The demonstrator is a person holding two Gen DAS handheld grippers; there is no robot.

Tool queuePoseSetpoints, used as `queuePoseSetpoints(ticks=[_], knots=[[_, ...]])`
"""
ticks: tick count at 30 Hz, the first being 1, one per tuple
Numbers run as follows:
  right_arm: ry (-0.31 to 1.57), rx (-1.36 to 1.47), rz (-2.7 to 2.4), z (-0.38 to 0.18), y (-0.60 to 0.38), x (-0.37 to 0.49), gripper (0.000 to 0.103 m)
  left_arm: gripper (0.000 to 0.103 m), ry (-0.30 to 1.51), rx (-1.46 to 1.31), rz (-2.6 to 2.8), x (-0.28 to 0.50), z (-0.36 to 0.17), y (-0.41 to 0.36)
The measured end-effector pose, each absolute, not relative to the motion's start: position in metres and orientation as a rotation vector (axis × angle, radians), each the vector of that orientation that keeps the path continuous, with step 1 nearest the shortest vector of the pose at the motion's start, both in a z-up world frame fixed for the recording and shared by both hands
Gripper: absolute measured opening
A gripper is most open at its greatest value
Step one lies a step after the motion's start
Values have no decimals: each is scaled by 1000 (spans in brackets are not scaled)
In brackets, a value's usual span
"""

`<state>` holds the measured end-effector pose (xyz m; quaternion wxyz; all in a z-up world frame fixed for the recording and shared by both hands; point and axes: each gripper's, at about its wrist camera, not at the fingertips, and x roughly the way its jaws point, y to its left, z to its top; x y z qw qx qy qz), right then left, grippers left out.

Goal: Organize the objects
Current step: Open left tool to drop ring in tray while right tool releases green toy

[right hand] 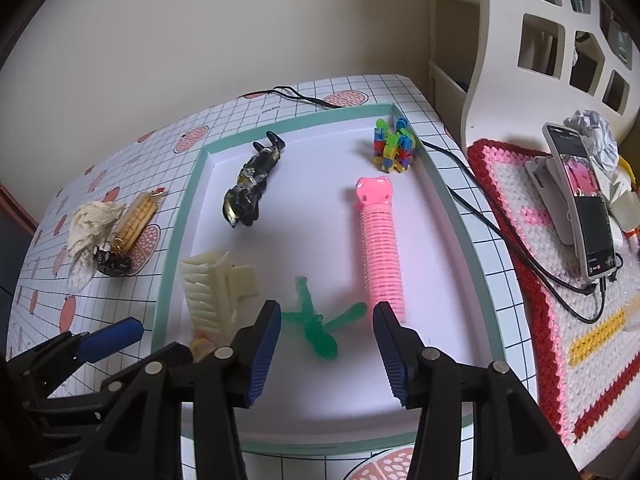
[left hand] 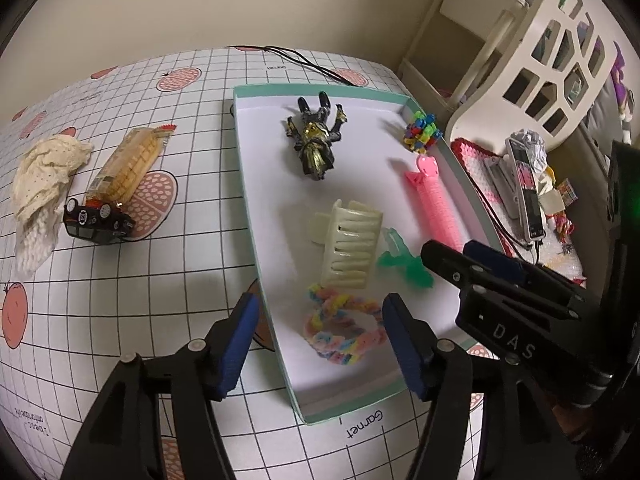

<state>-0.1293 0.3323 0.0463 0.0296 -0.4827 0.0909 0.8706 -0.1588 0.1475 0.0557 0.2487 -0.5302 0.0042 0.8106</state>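
A teal-rimmed white tray holds a black-gold figure, a cream hair claw, a pink hair roller, a green plastic toy, a block cluster and a pastel braided ring. My left gripper is open above the ring. My right gripper is open above the green toy. Left of the tray lie a wrapped corn cob, a black toy car and a cream cloth.
The table has a grid-pattern cover. To the right, a crocheted red-pink mat carries a phone on a stand with a cable. A white cut-out shelf stands behind it. A black cable lies at the table's far edge.
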Motion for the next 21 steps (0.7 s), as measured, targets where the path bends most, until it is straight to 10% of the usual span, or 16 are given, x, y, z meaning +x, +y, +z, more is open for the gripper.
queuePoseSetpoints(ticks=[9, 21], knots=[[259, -1490, 2691, 46, 329, -129, 52, 72, -51, -1452, 2266, -165, 58, 134], [248, -1469, 2706, 47, 329, -128, 83, 84, -134, -1446, 2355, -172, 60, 115]])
